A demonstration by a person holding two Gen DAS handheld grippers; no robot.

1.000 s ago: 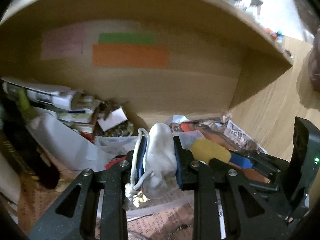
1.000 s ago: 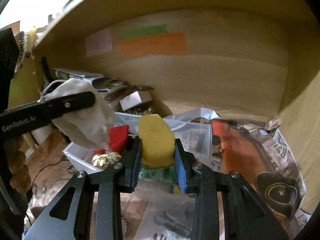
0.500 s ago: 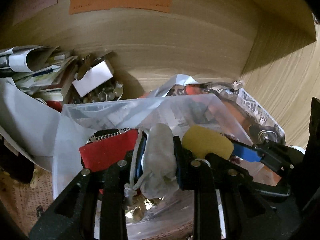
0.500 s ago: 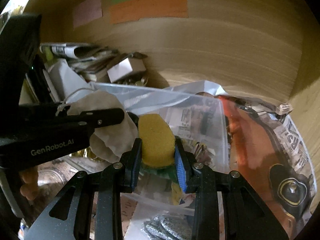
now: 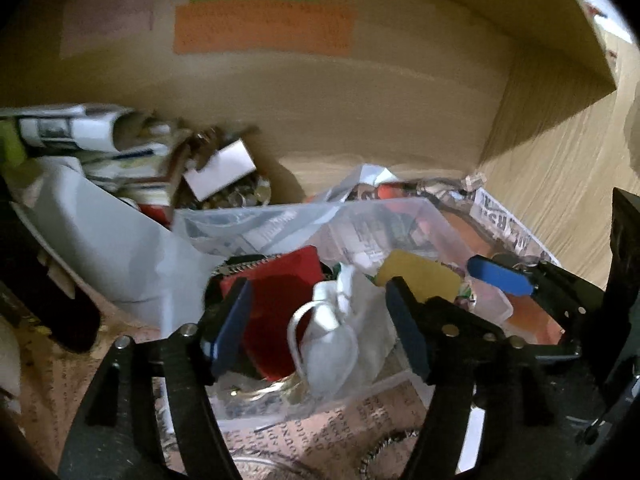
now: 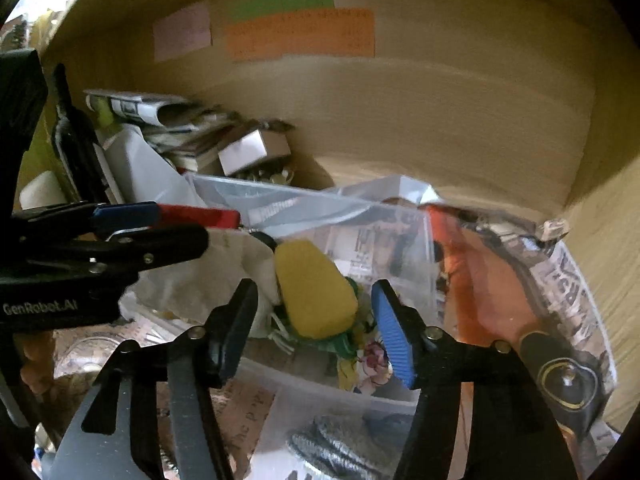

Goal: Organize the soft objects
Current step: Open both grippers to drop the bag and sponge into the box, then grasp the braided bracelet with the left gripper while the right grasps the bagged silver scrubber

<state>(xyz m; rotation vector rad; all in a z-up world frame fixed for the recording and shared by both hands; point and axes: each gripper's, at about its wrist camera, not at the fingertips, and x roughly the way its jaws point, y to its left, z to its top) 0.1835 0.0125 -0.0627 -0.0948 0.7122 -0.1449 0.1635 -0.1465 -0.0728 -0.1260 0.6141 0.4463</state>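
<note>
The clear plastic storage bin (image 5: 436, 216), centre frame, now holds the white drawstring cloth pouch (image 5: 340, 336) and yellow foam sponge (image 6: 314, 290). Both the left claw (image 5: 316, 326) and right claw (image 6: 316, 320) gape, released, gripping nothing. Drop-off looks finished; next calls for lifting clear and seeking another soft item.

The setting was a home storage shelf: a wooden cabinet compartment (image 5: 360, 92) filled the upper frame, with rolled newspapers (image 5: 68, 132) at left and a clear plastic bin (image 6: 360, 236) at centre.
</note>
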